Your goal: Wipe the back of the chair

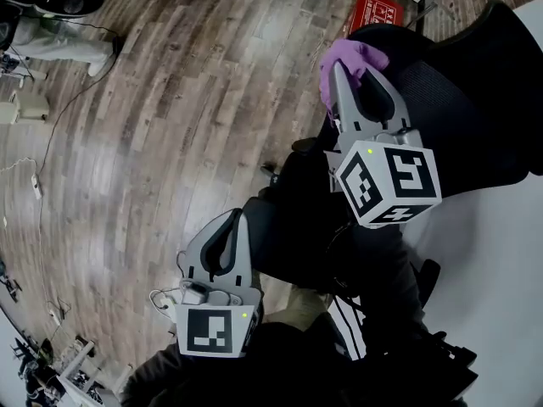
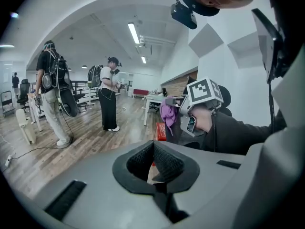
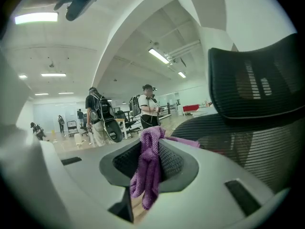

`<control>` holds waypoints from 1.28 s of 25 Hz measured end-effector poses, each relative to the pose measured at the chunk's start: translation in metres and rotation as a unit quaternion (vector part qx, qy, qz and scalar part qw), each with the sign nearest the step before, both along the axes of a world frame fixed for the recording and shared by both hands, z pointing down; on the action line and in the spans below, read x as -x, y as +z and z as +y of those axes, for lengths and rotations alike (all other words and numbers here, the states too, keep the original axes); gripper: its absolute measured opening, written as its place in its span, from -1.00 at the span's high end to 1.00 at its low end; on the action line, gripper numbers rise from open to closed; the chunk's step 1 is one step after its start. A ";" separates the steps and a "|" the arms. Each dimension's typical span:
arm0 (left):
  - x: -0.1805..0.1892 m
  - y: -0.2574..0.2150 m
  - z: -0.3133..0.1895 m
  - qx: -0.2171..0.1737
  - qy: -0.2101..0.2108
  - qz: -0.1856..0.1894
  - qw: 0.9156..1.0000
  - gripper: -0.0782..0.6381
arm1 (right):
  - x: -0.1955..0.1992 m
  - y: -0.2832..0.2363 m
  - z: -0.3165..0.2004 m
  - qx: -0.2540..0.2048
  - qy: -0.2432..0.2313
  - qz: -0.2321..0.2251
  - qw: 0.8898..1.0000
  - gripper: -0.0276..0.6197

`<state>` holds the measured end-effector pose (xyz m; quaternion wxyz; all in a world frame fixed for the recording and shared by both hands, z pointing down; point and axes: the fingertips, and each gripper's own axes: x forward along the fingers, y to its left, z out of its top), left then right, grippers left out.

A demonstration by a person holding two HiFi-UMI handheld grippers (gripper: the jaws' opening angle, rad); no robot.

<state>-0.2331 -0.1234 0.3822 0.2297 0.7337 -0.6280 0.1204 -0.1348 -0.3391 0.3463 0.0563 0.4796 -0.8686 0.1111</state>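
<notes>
A black mesh office chair (image 1: pixel 475 100) stands at the right of the head view. My right gripper (image 1: pixel 349 68) is shut on a purple cloth (image 1: pixel 352 56) and holds it at the left edge of the chair's mesh back. In the right gripper view the purple cloth (image 3: pixel 148 168) hangs between the pads, with the mesh back (image 3: pixel 248 142) and headrest (image 3: pixel 257 80) close on the right. My left gripper (image 1: pixel 236 219) sits lower left, away from the chair, shut with nothing in it (image 2: pixel 153 147). From the left gripper view, the right gripper (image 2: pixel 202 97) and cloth (image 2: pixel 167 113) show ahead.
A wooden floor (image 1: pixel 187 100) spreads to the left, with cables (image 1: pixel 51 142) along it. A red box (image 1: pixel 376 11) lies on the floor behind the chair. A white surface (image 1: pixel 492 295) fills the right. Two people with backpacks (image 2: pixel 52 94) (image 2: pixel 109 94) stand farther off.
</notes>
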 end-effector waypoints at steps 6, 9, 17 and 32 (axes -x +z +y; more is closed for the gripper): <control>0.029 0.018 0.020 0.000 -0.003 -0.015 1.000 0.76 | 0.061 0.019 0.026 0.004 -0.045 -0.001 0.999 0.64; 0.039 0.023 0.028 0.002 -0.013 -0.026 1.000 0.76 | 0.088 0.025 0.041 0.009 -0.075 -0.010 0.997 0.64; 0.031 0.054 0.046 0.027 -0.007 -0.033 0.999 0.76 | 0.093 0.061 0.065 0.028 -0.093 -0.028 0.995 0.64; -0.059 0.070 0.035 0.036 0.083 -0.033 0.995 0.76 | -0.028 0.117 0.060 0.061 -0.010 -0.006 0.998 0.64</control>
